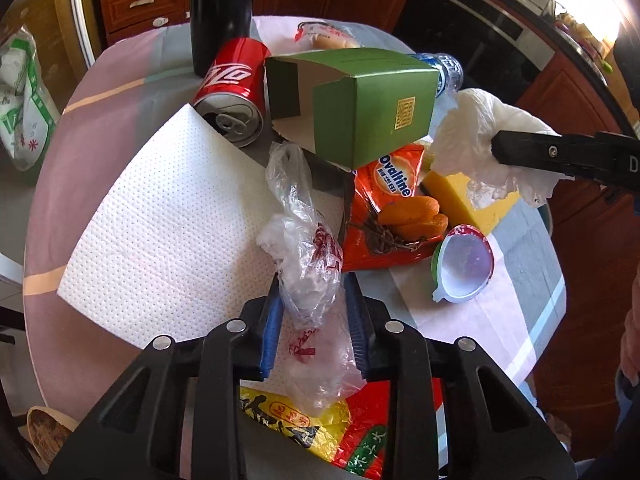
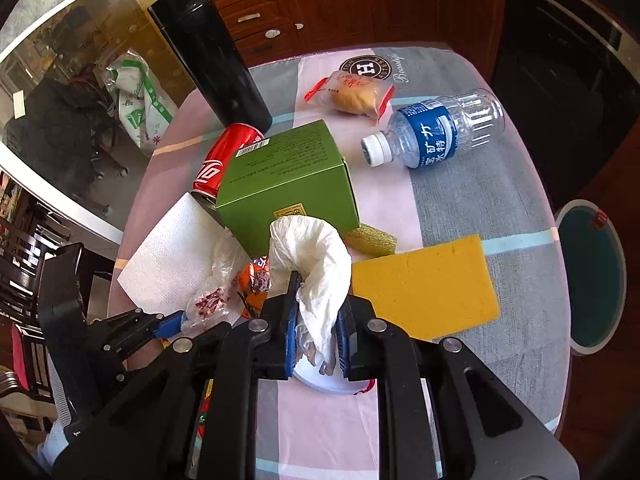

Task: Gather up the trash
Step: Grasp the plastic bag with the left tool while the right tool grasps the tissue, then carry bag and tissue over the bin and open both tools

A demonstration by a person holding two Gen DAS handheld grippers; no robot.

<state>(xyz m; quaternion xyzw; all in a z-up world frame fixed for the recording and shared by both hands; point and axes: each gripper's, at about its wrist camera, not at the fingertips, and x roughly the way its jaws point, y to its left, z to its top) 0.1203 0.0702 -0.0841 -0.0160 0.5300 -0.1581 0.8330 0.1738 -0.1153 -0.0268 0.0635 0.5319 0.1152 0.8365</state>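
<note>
My left gripper (image 1: 312,304) is shut on a clear crumpled plastic bag (image 1: 308,248) with red print, over a white paper towel (image 1: 168,224). My right gripper (image 2: 316,320) is shut on a crumpled white tissue (image 2: 312,256), held above the table; the tissue also shows in the left wrist view (image 1: 480,136). Around lie a red cola can (image 1: 236,88), an open green carton (image 1: 360,100), an orange Ovaltine wrapper (image 1: 384,208), a white yoghurt cup (image 1: 464,264), a yellow sponge (image 2: 424,284), a plastic water bottle (image 2: 436,128) and a wrapped bun (image 2: 352,92).
A tall black flask (image 2: 212,56) stands at the table's far left. A round bin with a teal inside (image 2: 592,272) stands on the floor to the right of the table. A yellow-red snack packet (image 1: 320,428) lies under my left gripper. Wooden cabinets (image 2: 320,0) stand behind.
</note>
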